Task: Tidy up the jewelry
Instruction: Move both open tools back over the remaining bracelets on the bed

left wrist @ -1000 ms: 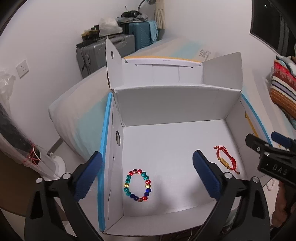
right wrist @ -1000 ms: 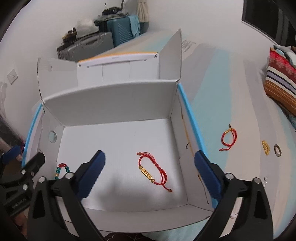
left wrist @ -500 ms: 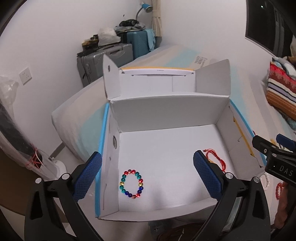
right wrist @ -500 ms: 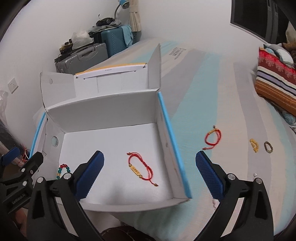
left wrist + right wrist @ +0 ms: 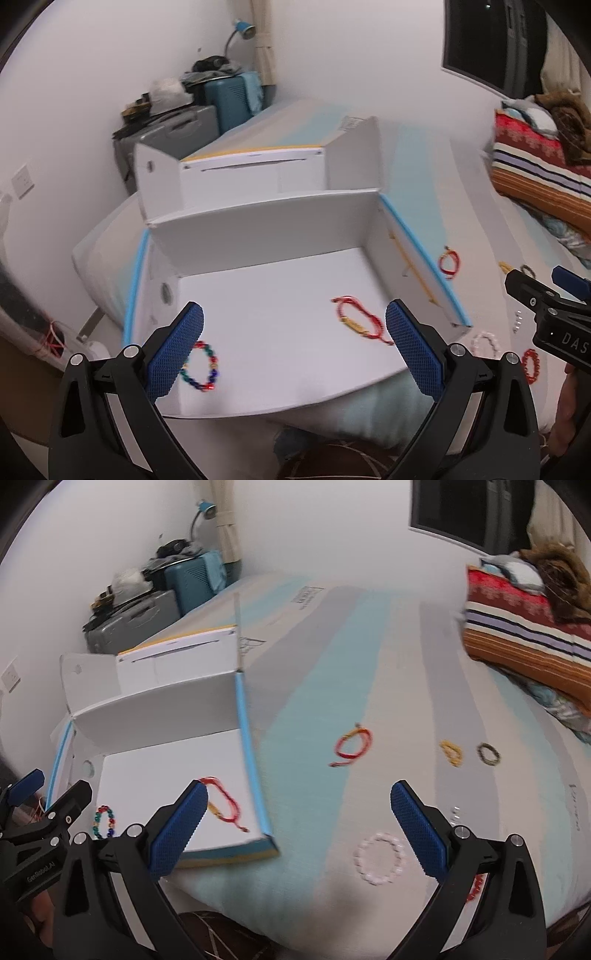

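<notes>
A white open box (image 5: 266,229) (image 5: 162,701) lies on the striped bed. Inside it are a multicoloured bead bracelet (image 5: 207,365) (image 5: 105,821) and a red cord bracelet with a gold bar (image 5: 360,321) (image 5: 225,803). My left gripper (image 5: 293,349) is open and empty above the box's front. My right gripper (image 5: 299,827) is open and empty over the bed right of the box. On the bed lie a red cord bracelet (image 5: 352,746), a white bead bracelet (image 5: 378,856), a yellow bracelet (image 5: 451,752), a dark bracelet (image 5: 488,753) and a red bead bracelet (image 5: 530,365).
Suitcases (image 5: 177,125) and a blue lamp (image 5: 243,29) stand against the far wall. A striped folded blanket (image 5: 524,642) lies at the bed's right. A small silver item (image 5: 455,810) lies on the bed near the right finger.
Both grippers have swung right and pulled back from the box. The right gripper now looks at the loose bracelets on the bed. Both stayed open.
</notes>
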`<state>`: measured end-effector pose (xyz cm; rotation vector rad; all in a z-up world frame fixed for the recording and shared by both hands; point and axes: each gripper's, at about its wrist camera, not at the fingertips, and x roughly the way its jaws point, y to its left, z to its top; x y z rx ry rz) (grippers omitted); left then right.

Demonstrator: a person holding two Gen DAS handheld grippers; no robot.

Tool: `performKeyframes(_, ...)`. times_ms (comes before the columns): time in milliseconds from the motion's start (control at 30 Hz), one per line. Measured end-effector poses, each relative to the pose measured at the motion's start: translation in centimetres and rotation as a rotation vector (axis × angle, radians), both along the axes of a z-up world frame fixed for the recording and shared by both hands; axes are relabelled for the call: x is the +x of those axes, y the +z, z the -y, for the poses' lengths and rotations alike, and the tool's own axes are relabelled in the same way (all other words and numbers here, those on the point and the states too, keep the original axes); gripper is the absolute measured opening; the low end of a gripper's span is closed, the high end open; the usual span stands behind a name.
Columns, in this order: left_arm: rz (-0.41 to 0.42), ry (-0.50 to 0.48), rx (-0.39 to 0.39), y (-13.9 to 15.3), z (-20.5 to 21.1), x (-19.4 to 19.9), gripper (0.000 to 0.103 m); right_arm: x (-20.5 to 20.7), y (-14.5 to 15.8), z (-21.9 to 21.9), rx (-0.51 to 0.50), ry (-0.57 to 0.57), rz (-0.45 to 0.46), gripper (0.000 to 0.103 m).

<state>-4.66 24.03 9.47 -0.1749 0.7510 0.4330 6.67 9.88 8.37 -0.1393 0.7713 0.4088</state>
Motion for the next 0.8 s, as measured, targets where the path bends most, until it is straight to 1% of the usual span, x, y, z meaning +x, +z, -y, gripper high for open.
performKeyframes(233, 0.016, -0.099, 0.01, 0.3, 5.0, 1.7, 0.097, 0.2, -0.5, 5.6, 0.001, -0.087, -0.004, 0.095)
performKeyframes(367, 0.019, -0.179, 0.015, 0.0, 8.7, 3.4, 0.097, 0.5, -1.1, 9.3, -0.002, -0.138, -0.014, 0.095)
performKeyframes(533, 0.001, -0.27, 0.006, -1.4, 13.4, 5.7, 0.097, 1.3, -2.2, 14.6, -0.005, -0.218, -0.036, 0.095)
performKeyframes(800, -0.031, -0.387, 0.002, -4.0, 19.6, 8.4, 0.097, 2.7, -5.0, 20.9, -0.008, -0.318, -0.087, 0.095)
